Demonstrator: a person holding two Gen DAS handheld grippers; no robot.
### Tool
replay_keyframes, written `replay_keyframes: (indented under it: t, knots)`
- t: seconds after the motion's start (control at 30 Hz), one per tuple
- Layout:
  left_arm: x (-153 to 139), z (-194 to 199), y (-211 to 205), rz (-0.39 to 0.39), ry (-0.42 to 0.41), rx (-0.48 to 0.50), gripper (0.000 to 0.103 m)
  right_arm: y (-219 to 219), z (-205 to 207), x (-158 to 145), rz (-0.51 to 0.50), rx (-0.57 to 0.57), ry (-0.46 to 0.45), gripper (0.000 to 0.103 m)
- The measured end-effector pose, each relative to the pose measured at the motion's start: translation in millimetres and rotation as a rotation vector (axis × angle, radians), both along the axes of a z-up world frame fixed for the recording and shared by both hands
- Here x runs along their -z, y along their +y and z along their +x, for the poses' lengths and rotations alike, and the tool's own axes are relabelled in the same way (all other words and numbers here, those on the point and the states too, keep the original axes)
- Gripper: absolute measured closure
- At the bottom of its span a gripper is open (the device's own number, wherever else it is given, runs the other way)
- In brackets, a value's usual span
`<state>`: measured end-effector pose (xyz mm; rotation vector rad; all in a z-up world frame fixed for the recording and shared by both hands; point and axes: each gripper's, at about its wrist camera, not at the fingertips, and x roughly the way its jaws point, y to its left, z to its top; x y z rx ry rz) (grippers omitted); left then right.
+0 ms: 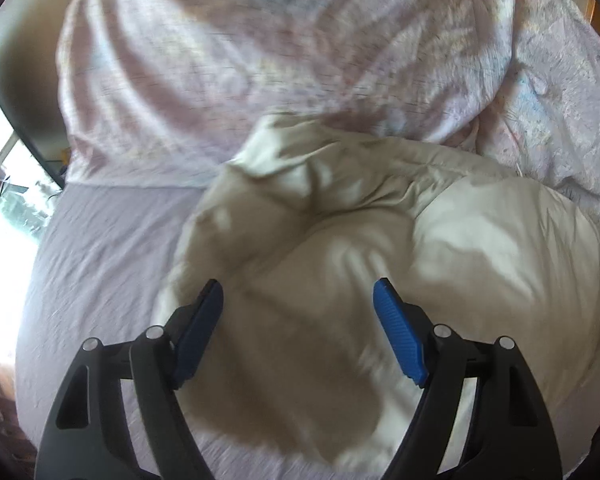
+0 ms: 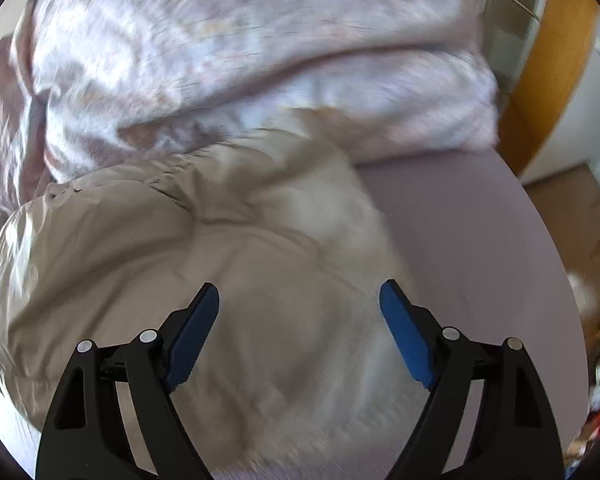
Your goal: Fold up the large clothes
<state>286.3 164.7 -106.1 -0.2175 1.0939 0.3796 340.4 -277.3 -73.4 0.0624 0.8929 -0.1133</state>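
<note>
A large puffy beige garment [image 1: 340,248] lies bunched on a bed with a lilac sheet [image 1: 100,248]. In the left wrist view my left gripper [image 1: 298,292] hovers above its near part, jaws wide apart, nothing between the blue pads [image 1: 400,344]. The right wrist view shows the same beige garment [image 2: 180,248] filling the left and centre. My right gripper [image 2: 298,294] hangs over its right part, jaws spread wide, with no cloth pinched between them. Both pictures are motion-blurred.
A crumpled pink-and-white patterned duvet [image 1: 280,60] is heaped behind the garment, also the duvet [image 2: 240,48] in the right view. Bare lilac sheet [image 2: 480,260] lies right of the garment. An orange wooden door frame [image 2: 552,68] and floor clutter stand at the right; a bright window [image 1: 4,160] is left.
</note>
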Motion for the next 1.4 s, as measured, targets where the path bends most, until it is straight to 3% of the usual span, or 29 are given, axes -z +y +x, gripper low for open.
replay_keyframes:
  t: [0.03,0.17,0.23,0.4,0.6,0.7,0.77,0.83,0.97,1.03,1.13,1.4]
  knots:
    - [-3,-7,2,-0.002,-0.003,-0.003,0.026,-9,-5,2,0.013,0.024,0.009,0.013]
    - [-6,-31,12,0.026,0.032,-0.038,0.026,-42,-13,19,0.134,0.092,0.099,0.012]
    - [-1,-40,23,0.004,0.055,-0.061,0.026,-58,-16,32,0.262,0.107,0.141,0.012]
    - [24,-56,47,-0.137,0.083,-0.136,0.026,-72,-15,56,0.485,0.114,0.202,0.011]
    - [47,-63,51,-0.305,0.051,-0.229,0.025,-66,-12,77,0.596,0.112,0.237,0.012]
    - [54,-60,54,-0.341,0.044,-0.267,0.027,-55,-14,78,0.603,0.108,0.240,0.027]
    - [55,-58,55,-0.362,0.033,-0.279,0.034,-47,-11,75,0.568,0.113,0.234,0.038]
    - [55,-55,54,-0.386,0.015,-0.290,0.051,-40,-10,70,0.536,0.116,0.234,0.046]
    - [51,-48,49,-0.374,-0.012,-0.325,0.067,-24,-4,56,0.484,0.114,0.231,0.063]
    - [46,-51,44,-0.379,-0.029,-0.335,0.076,-17,-5,52,0.457,0.110,0.224,0.068]
    - [39,-56,44,-0.363,-0.049,-0.326,0.080,-10,-7,48,0.442,0.107,0.216,0.073]
    - [21,-92,50,-0.331,-0.048,-0.301,0.081,10,-30,53,0.465,0.045,0.243,0.075]
